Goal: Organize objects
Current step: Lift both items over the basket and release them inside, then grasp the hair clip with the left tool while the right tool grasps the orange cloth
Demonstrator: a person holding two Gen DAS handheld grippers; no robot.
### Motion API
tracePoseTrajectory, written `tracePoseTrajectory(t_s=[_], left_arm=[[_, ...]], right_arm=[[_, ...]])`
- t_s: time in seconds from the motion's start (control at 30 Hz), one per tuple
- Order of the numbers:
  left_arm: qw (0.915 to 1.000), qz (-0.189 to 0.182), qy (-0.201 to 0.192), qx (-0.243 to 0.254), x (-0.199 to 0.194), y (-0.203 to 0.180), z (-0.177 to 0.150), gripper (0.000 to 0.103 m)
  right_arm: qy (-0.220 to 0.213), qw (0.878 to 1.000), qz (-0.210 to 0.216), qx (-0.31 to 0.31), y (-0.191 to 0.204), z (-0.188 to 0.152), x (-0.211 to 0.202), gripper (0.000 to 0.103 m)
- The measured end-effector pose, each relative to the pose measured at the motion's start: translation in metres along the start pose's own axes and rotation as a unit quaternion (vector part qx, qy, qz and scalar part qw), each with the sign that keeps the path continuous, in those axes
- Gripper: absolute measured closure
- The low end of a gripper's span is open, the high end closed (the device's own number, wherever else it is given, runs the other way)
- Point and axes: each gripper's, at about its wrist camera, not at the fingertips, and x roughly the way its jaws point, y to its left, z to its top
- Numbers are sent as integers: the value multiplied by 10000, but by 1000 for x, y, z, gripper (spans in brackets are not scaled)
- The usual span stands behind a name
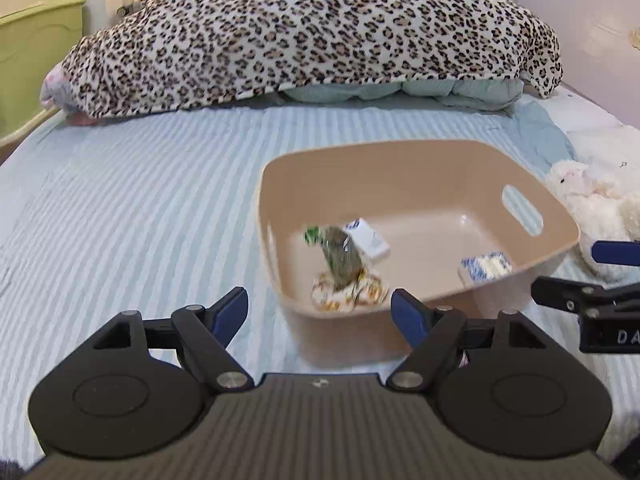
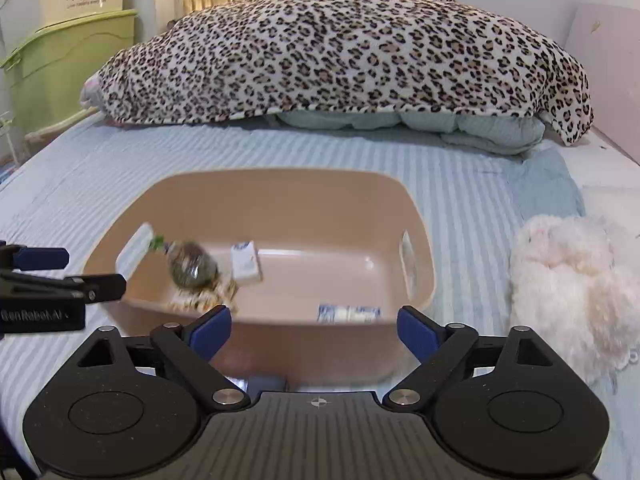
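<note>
Since both grippers sit just short of the near wall of the tan plastic bin [image 2: 280, 200] with nothing in them, I'd guess the sorting is mostly wrapped up and the bin is parked mid-bed so either hand can reach it. The left gripper [image 1: 320, 312] has its blue pads spread wide apart and empty, and so does the right gripper [image 2: 314, 330]. Inside the bin, a clear packet of something dark green [image 1: 340, 258] lies tilted over a yellow-patterned snack pack [image 1: 348, 294] at the left end, touching a small white box [image 1: 368, 238] beside it, and a blue-and-white packet [image 1: 486, 266] rests apart by the near right corner. They look dropped in, not arranged, hence the pile-up. On the striped sheet [image 1: 140, 200], the fluffy white plush [image 2: 572, 276] is still outside, just right of the bin, so probably that's next. The leopard blanket [image 2: 340, 48] is heaped at the far end, well out of the way.
</note>
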Motion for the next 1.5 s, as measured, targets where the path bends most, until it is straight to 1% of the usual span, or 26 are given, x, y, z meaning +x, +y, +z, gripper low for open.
tracePoseTrajectory(t_s=[0.07, 0.17, 0.27, 0.43, 0.57, 0.7, 0.83, 0.87, 0.93, 1.0, 1.17, 1.3, 1.33, 1.37, 1.43, 1.47, 1.5], left_arm=[[10000, 30, 83, 11, -3, 3, -8, 23], [9997, 47, 247, 21, -3, 6, -22, 22], [9991, 55, 414, 3, 1, 8, -37, 22], [9974, 41, 712, -30, 14, 10, -61, 22], [9966, 91, 820, -24, 25, 13, -73, 22], [9950, 13, 987, -118, 38, 17, -82, 22], [9938, -70, 1108, -98, 44, 15, -87, 22], [9937, -106, 1116, -92, 45, 15, -87, 22], [9936, -199, 1108, -74, 47, 14, -87, 22], [9937, -250, 1091, -39, 50, 12, -88, 22], [9940, -398, 997, 213, 63, 8, -91, 22], [9949, -468, 696, 560, 67, 1, -94, 22], [9947, -489, 666, 609, 67, 0, -95, 24], [9944, -531, 646, 648, 67, 0, -95, 28], [9931, -701, 633, 697, 66, -1, -95, 47], [9924, -773, 640, 712, 65, -2, -95, 52], [9916, -828, 655, 741, 65, -1, -96, 65]], right_arm=[[79, 10000, 26, -42, 4, -10, -4, 7], [254, 9996, 77, -88, 9, -27, -4, 6], [494, 9987, 119, -92, 13, -45, 5, 6], [831, 9963, 223, 86, 19, -71, 25, 6], [1020, 9945, 221, 49, 26, -82, 37, 6], [1091, 9938, 237, -8, 29, -85, 44, 6], [1143, 9930, 298, 48, 30, -88, 51, 7], [1147, 9929, 315, 54, 30, -88, 53, 7], [1164, 9925, 368, 58, 31, -89, 56, 13], [1197, 9918, 440, 45, 33, -89, 59, 16], [1166, 9916, 564, 26, 35, -88, 61, 18], [1157, 9911, 658, 48, 36, -86, 62, 23], [1159, 9909, 686, 42, 37, -86, 62, 28], [1156, 9908, 710, 27, 38, -86, 62, 31], [1141, 9907, 738, -31, 41, -86, 60, 39], [1136, 9906, 762, -64, 42, -85, 59, 42], [1131, 9905, 782, -83, 41, -84, 58, 47]])
